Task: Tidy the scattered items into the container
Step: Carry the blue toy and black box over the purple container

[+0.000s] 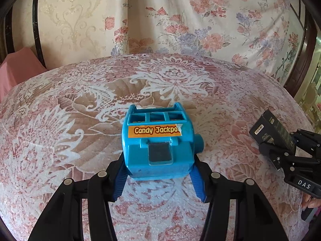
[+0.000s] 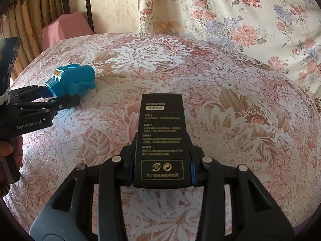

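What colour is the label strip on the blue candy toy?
Orange with pale lettering, on the blue candy toy; clearest in the left wrist view.

Blue candy toy [image 1: 158,142] on floral-covered table [image 1: 60,120]

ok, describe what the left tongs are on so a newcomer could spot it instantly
On the round table under the pink lace-pattern cloth, look near the middle, between the left tongs. It is a blue plastic toy candy machine, unlike the black box in the right tongs, with an orange "Candy Jackpot" sticker.
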A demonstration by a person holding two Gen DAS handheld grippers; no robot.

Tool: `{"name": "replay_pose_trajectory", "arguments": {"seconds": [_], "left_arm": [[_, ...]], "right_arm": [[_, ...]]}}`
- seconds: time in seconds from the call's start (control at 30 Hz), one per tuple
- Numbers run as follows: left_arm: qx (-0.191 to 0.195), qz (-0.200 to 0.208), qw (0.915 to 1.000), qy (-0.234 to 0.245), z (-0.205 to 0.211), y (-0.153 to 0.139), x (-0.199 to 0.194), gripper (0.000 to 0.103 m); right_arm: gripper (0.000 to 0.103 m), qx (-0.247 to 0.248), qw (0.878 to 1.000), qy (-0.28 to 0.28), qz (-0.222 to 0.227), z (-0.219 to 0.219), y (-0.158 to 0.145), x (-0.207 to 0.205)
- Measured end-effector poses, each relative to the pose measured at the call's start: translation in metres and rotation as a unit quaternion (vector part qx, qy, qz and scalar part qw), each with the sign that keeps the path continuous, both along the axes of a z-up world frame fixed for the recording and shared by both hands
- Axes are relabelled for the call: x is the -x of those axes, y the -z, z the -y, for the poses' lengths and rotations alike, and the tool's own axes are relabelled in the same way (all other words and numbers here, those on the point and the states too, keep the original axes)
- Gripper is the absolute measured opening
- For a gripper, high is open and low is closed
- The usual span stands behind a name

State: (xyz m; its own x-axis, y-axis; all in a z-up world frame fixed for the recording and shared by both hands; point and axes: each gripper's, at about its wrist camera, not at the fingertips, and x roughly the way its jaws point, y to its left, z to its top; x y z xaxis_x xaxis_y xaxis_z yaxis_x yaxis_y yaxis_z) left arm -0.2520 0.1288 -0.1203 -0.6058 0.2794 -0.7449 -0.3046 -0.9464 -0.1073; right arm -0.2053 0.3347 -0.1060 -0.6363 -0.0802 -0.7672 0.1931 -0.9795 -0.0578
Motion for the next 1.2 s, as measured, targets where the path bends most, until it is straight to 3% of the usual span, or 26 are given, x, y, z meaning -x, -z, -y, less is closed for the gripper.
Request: {"name": "replay_pose_trajectory", "arguments": {"seconds": [0.47,0.83,1.2], "left_arm": [[0.001,-0.004,0.9996,0.027,0.002,-0.025,-0.042,0.055],[0.011,-0.025,0.9965,0.08,-0.01,-0.065,-0.116,0.056],[0.016,-0.051,0.9884,0.142,-0.048,-0.103,-0.184,0.056]], "right_arm": [[0.042,0.012,1.0,0.013,-0.003,0.003,-0.025,-0.042],[0.042,0.004,0.999,0.042,-0.024,-0.004,-0.072,-0.133],[0.042,-0.003,0.997,0.07,-0.032,-0.03,-0.103,-0.211]]}}
